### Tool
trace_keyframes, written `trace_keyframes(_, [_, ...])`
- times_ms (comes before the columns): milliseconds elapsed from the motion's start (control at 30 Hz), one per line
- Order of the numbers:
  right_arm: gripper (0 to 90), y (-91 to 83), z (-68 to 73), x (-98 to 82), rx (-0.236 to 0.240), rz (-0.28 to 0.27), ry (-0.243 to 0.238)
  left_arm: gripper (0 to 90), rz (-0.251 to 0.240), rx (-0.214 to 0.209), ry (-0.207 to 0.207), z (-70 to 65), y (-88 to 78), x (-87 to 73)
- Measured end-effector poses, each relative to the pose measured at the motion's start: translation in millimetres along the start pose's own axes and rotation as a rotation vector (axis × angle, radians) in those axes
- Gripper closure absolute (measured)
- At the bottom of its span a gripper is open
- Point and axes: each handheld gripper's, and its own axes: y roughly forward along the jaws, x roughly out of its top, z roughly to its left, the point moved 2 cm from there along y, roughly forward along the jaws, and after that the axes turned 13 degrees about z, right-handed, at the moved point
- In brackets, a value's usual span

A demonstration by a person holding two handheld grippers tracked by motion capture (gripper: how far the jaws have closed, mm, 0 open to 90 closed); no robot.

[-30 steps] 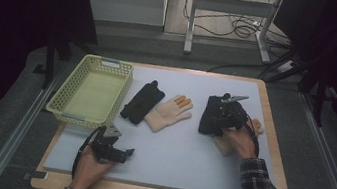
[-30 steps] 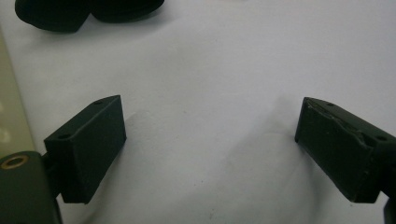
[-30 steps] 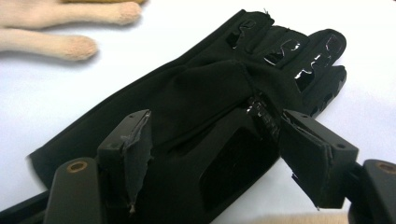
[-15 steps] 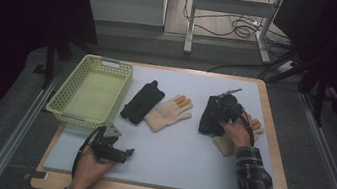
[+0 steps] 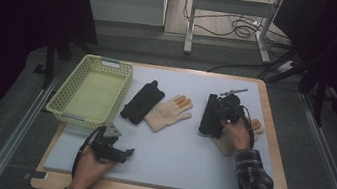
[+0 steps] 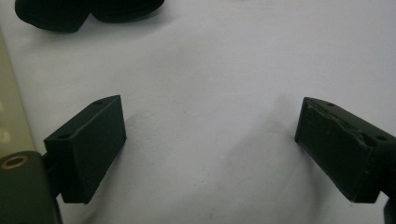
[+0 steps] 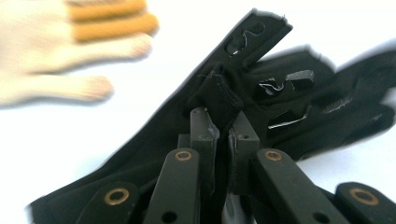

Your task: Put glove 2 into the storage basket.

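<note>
My right gripper (image 7: 224, 135) has just been closing; its fingers now pinch a fold of the black glove (image 5: 211, 115) at the bench's right. Left fingers (image 6: 88, 144) stand apart, idle. Next: lift, carry toward the basket (image 5: 69, 95).

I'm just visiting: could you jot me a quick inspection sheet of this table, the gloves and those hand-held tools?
Surface: pale mat on a wooden table.
Job's things: black glove at right, pinched by the right tool, whose jaws have just been closing.
Clutter: second black glove, cream glove, another cream glove behind the right hand, yellow basket.
Grippers: left tool open, resting on the mat.
Cables: a tangle on the floor beyond.
Surroundings: dark; metal frame legs.
</note>
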Motion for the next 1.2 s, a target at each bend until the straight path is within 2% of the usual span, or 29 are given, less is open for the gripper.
trace_keyframes(100, [82.6, -17.1, 10.2, -3.0, 0.033, -0.032, -0.016, 8.8, -0.001, 0.001, 0.0, -0.1, 0.1, 0.0])
trace_keyframes(133, [82.6, -28.0, 18.6, -5.6, 0.053, -0.059, -0.033, 8.8, 0.001, 0.0, 0.001, 0.0, -0.1, 0.0])
trace_keyframes(200, [82.6, -33.2, 23.7, -6.9, 0.06, -0.07, -0.043, 8.8, 0.001, 0.0, 0.001, 0.0, -0.1, 0.0])
trace_keyframes(233, [82.5, -42.7, 35.6, -10.2, 0.074, -0.093, -0.061, 8.8, 0.001, 0.0, 0.001, 0.0, -0.1, -0.1])
trace_keyframes(267, [82.5, -42.7, 35.6, -10.2, 0.074, -0.093, -0.061, 8.8, 0.001, 0.0, 0.001, 0.0, -0.1, -0.1])
trace_keyframes(300, [82.4, -50.3, 49.3, -15.0, 0.093, -0.099, -0.084, 8.8, 0.001, 0.0, 0.001, 0.0, -0.1, -0.1])
trace_keyframes(333, [82.4, -50.3, 49.3, -15.0, 0.093, -0.099, -0.084, 8.8, 0.001, 0.0, 0.001, 0.0, -0.1, -0.1])
trace_keyframes(367, [82.3, -55.6, 64.3, -21.2, 0.101, -0.103, -0.108, 8.8, 0.001, 0.0, 0.001, 0.0, -0.1, -0.1])
trace_keyframes(400, [82.3, -55.6, 64.3, -21.2, 0.101, -0.103, -0.108, 8.8, 0.001, 0.0, 0.001, 0.0, -0.1, -0.1])
trace_keyframes(433, [82.1, -58.0, 78.9, -28.7, 0.115, -0.105, -0.127, 8.7, 0.001, 0.001, 0.001, 0.0, -0.1, -0.1])
trace_keyframes(533, [81.9, -57.9, 92.1, -37.1, 0.133, -0.1, -0.139, 8.8, 0.002, 0.001, 0.001, -0.1, -0.1, -0.1])
trace_keyframes(567, [81.6, -54.8, 104.1, -46.0, 0.161, -0.092, -0.144, 8.8, 0.001, 0.001, 0.0, -0.1, 0.0, -0.1])
trace_keyframes(633, [81.5, -52.3, 108.9, -50.3, 0.171, -0.088, -0.15, 8.8, 0.001, 0.002, 0.002, 0.1, -0.1, 0.0])
trace_keyframes(733, [80.9, -41.1, 121.1, -62.3, 0.198, -0.077, -0.154, 8.8, 0.001, 0.002, 0.002, 0.1, 0.0, 0.0])
trace_keyframes(767, [76.2, -31.5, 127.2, -69.3, 0.222, -0.063, -0.157, 8.8, 0.0, 0.0, -0.001, -0.1, 0.0, -0.1])
trace_keyframes(800, [76.2, -31.5, 127.2, -69.3, 0.222, -0.063, -0.157, 8.8, 0.0, 0.0, -0.001, -0.1, 0.0, -0.1])
trace_keyframes(867, [62.7, -22.5, 132.7, -74.0, 0.245, -0.038, -0.182, 8.8, 0.0, 0.0, -0.001, -0.2, 0.0, -0.1])
trace_keyframes(933, [53.1, -22.1, 136.0, -75.2, 0.217, -0.034, -0.207, 8.8, 0.0, 0.0, -0.001, -0.2, 0.0, -0.1])
trace_keyframes(1000, [50.6, -30.5, 131.9, -73.0, 0.195, -0.066, -0.214, 8.7, -0.001, 0.001, -0.001, -0.2, 0.1, -0.1])
trace_keyframes(1100, [50.7, -35.1, 125.8, -70.4, 0.187, -0.076, -0.208, 8.8, -0.001, 0.002, 0.001, 0.0, 0.1, 0.0])
trace_keyframes(1167, [51.4, -35.9, 121.4, -68.6, 0.18, -0.075, -0.202, 8.8, -0.001, 0.002, 0.001, 0.0, 0.1, 0.0])
trace_keyframes(1200, [54.9, -33.9, 117.1, -65.6, 0.18, -0.079, -0.193, 8.8, 0.001, 0.0, -0.001, -0.2, 0.0, -0.1])
